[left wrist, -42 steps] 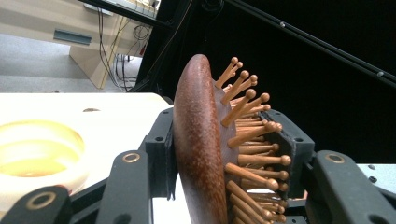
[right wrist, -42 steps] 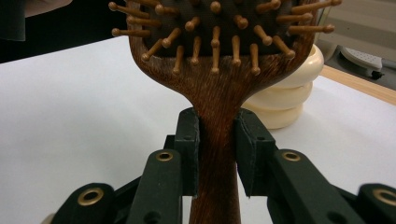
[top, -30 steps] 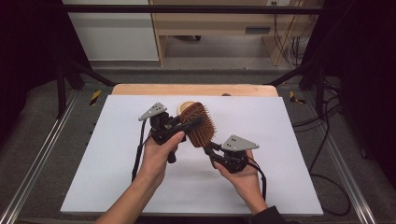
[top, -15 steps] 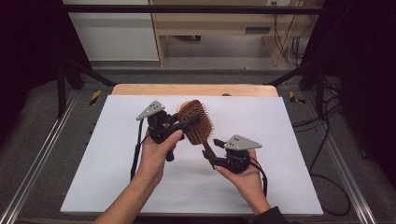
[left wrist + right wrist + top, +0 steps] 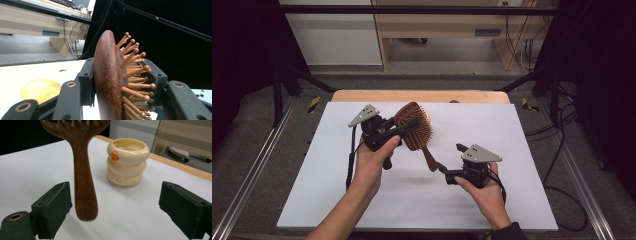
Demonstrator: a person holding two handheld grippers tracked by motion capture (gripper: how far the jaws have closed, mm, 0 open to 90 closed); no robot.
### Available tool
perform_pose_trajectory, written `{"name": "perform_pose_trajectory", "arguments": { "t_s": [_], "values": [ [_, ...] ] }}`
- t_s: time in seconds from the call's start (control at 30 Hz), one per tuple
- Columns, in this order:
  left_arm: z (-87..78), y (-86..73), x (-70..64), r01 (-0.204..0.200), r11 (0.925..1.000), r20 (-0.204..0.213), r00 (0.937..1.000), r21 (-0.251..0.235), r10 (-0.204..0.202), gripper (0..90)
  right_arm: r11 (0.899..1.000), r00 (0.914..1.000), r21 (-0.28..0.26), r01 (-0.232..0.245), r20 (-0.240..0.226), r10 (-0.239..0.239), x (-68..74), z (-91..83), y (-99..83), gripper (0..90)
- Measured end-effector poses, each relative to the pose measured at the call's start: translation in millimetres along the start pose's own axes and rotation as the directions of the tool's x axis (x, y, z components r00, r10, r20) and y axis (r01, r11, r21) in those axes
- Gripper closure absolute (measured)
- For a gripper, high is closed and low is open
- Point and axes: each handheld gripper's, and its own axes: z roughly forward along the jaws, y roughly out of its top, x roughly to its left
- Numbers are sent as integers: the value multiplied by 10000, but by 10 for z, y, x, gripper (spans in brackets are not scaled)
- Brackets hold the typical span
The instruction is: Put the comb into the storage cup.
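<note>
A brown wooden hairbrush [image 5: 416, 129] with wooden pins hangs above the white table, its handle [image 5: 429, 159] pointing down toward me. My left gripper [image 5: 411, 125] is shut on the brush head [image 5: 107, 82], one jaw on the smooth back and one among the pins. Open wide, my right gripper [image 5: 451, 159] sits just right of the handle's end. In the right gripper view the handle [image 5: 83, 182] hangs free between the jaws of the right gripper [image 5: 117, 210], close to the left one and not touching it.
A cream cup [image 5: 127, 162] shaped like stacked rings, with a small orange mark, stands on the white sheet [image 5: 492, 130] behind the brush; it shows as a yellow blur [image 5: 40, 90] in the left gripper view. The wooden table edge [image 5: 362, 95] runs along the back.
The right gripper has drawn back to the right and toward me, away from the brush handle. The left gripper has kept its hold on the brush head and shifted slightly.
</note>
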Motion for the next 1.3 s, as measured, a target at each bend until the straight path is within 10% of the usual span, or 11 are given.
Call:
{"name": "perform_pose_trajectory", "arguments": {
  "t_s": [0.7,1.3],
  "values": [
    [121,365,-50,-266,9986,-110,9996,-454,262,510,9963,9932,406,-762,918,722,-274,-389,-301,53],
    [288,647,-8,-761,9941,-453,9963,-767,728,510,9948,9896,352,-958,1109,914,-347,-383,-347,47]
  ]
}}
